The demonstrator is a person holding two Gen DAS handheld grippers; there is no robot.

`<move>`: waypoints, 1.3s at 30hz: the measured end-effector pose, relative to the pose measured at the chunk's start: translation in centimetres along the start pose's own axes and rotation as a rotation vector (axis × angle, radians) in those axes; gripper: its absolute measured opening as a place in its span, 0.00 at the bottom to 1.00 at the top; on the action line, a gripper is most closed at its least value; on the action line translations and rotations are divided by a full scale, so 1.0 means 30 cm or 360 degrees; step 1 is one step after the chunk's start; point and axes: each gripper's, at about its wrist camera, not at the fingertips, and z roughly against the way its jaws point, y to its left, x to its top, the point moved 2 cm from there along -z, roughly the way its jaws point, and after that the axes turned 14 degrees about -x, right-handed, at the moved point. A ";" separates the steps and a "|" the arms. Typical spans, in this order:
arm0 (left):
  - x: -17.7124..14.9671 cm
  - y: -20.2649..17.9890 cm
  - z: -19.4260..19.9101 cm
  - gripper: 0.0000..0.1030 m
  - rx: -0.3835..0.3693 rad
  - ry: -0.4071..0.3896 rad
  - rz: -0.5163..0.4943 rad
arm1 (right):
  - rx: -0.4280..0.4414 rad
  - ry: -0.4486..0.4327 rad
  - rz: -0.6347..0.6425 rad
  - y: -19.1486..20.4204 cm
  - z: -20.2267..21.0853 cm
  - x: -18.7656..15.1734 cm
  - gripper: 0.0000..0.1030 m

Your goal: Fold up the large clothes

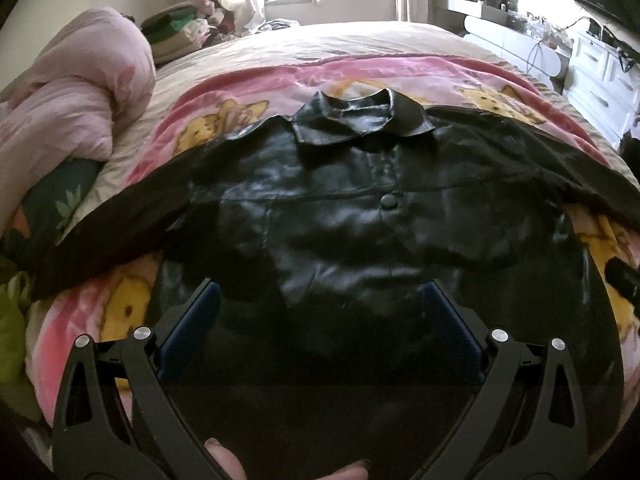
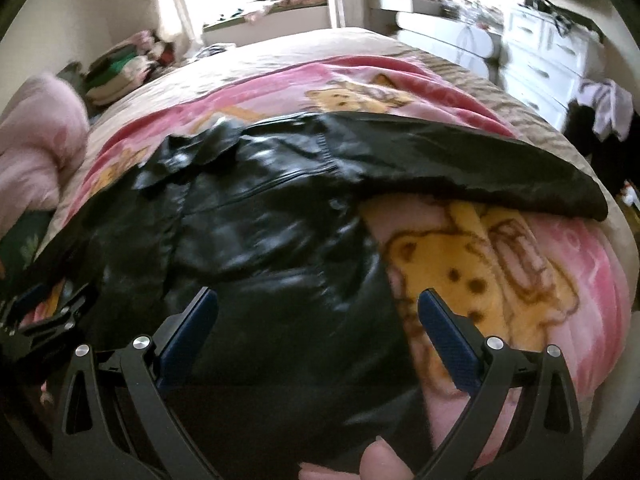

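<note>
A black leather jacket point(image 1: 340, 208) lies spread flat on the bed, collar point(image 1: 360, 118) at the far side and both sleeves stretched out sideways. My left gripper point(image 1: 320, 292) hovers open over the jacket's lower front, nothing between its blue pads. In the right wrist view the same jacket point(image 2: 260, 232) fills the left and middle, its right sleeve point(image 2: 460, 168) running out to the right. My right gripper point(image 2: 318, 300) is open above the jacket's lower right edge, one finger over leather, the other over the blanket. The left gripper's frame point(image 2: 52, 312) shows at the far left.
A pink blanket with yellow bear prints point(image 1: 500, 96) covers the bed under the jacket. A bunched pink quilt point(image 1: 76, 92) lies at the left. White drawers point(image 2: 548, 56) stand to the right of the bed, a window behind. Fingertips of the person point(image 2: 380, 460) show at the bottom.
</note>
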 end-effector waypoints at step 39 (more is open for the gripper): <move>0.250 -0.257 -0.397 0.92 -0.0218 0.0220 0.0020 | -0.0011 0.0259 -0.1704 -1.047 -0.565 0.211 0.71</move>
